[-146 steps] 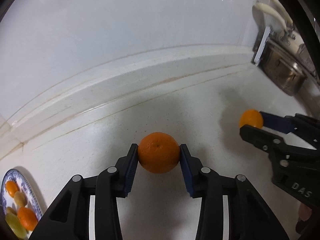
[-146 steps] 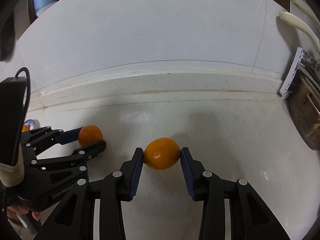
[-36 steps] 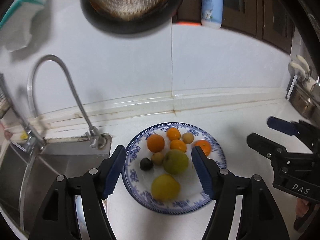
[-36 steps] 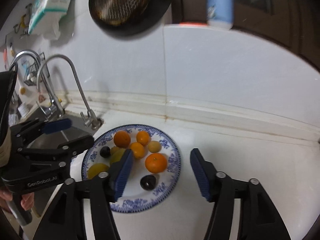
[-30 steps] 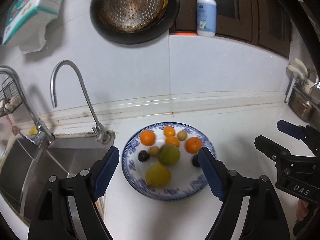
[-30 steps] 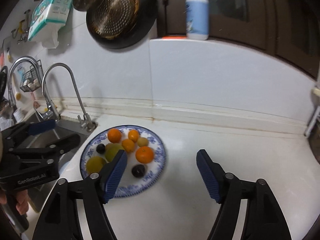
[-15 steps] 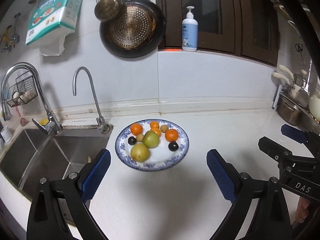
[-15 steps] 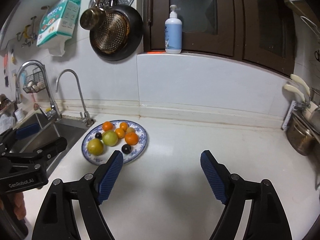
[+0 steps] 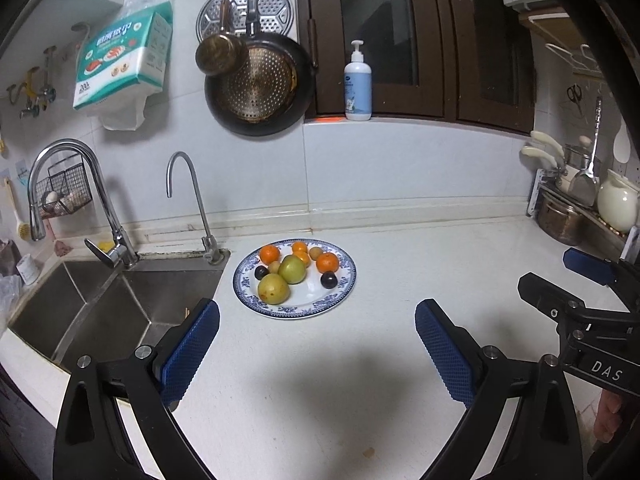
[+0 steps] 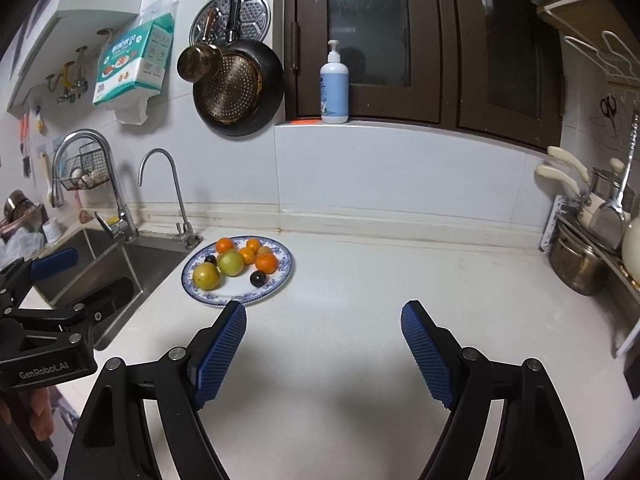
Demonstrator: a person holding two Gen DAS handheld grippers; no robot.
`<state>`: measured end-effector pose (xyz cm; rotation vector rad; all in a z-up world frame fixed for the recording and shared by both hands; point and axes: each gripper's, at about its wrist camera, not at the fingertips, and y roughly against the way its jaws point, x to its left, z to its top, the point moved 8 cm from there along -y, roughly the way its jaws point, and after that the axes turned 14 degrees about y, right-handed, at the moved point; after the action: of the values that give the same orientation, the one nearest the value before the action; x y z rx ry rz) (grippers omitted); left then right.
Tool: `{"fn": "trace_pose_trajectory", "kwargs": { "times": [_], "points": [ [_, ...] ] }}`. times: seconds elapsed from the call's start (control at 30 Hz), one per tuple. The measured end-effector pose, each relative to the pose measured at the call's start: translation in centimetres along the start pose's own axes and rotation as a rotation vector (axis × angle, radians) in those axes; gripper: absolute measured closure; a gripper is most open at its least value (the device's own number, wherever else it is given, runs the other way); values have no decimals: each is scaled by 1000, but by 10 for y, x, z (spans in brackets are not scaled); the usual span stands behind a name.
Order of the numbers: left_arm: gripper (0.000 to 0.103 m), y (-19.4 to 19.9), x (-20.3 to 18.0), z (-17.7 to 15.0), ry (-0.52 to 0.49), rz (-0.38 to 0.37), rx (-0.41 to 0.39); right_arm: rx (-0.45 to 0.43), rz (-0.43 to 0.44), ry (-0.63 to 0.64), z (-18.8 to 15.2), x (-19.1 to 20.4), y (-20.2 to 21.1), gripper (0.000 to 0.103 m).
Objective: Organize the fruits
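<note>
A white kitchen counter (image 9: 320, 380) beside a sink (image 9: 100, 308): in the left view the left gripper (image 9: 316, 340), spread empty, faces the fruit plate (image 9: 348, 284) far ahead; in the right view the right gripper (image 10: 324, 340), also spread empty, has it far-left.

Both oranges, earlier clamped one in each gripper, now lie on the plate (image 9: 347, 280); left gripper (image 9: 316, 344) and right gripper (image 10: 323, 344) gape empty, pulled well back above the counter (image 10: 360, 300).
</note>
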<state>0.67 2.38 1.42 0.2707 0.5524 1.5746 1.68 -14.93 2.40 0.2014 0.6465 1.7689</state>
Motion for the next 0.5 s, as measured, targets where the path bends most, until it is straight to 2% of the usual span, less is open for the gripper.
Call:
{"fn": "trace_pose_trajectory", "kwargs": {
  "times": [0.5],
  "points": [
    [0, 35, -14, -13, -19, -13, -11, -14, -1, -18, -17, -4, 41, 23]
  ]
}}
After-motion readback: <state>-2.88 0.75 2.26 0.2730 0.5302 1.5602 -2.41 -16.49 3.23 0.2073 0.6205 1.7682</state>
